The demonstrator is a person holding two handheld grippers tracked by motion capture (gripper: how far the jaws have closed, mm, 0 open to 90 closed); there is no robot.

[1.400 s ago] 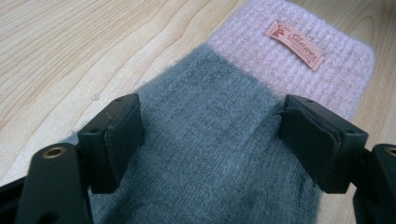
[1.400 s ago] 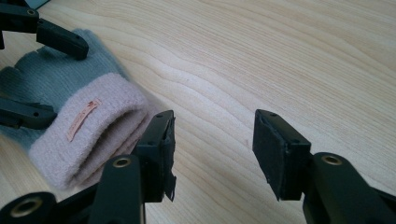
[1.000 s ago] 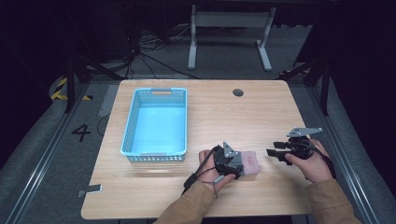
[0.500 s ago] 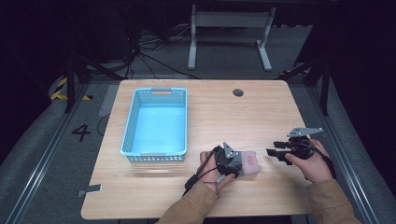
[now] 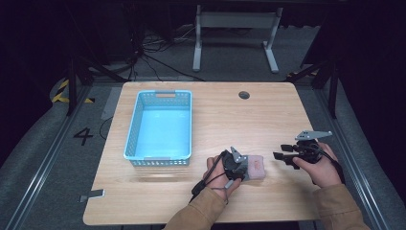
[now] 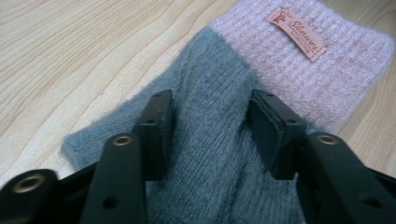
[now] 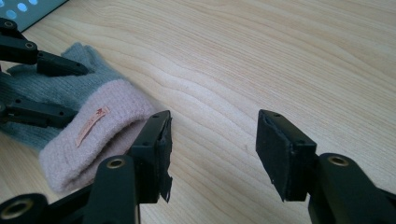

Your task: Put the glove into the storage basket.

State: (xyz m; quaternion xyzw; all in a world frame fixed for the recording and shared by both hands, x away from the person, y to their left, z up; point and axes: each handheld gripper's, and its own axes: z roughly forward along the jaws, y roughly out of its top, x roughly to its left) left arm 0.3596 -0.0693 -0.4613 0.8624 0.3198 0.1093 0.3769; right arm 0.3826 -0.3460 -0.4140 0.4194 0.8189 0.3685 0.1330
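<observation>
My left gripper pinches the grey-and-pink glove on the table; my right gripper gapes wide; blue basket holds nothing

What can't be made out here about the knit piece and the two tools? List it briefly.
- Knit piece: near end cut off by the bottom edge in the left gripper view, so whether it is a glove or a sock is unclear.
- Label: small print too small to read.
- Left tool: jaws flank the grey knit; actual pinch unclear.
- Right tool: open over bare table.
</observation>
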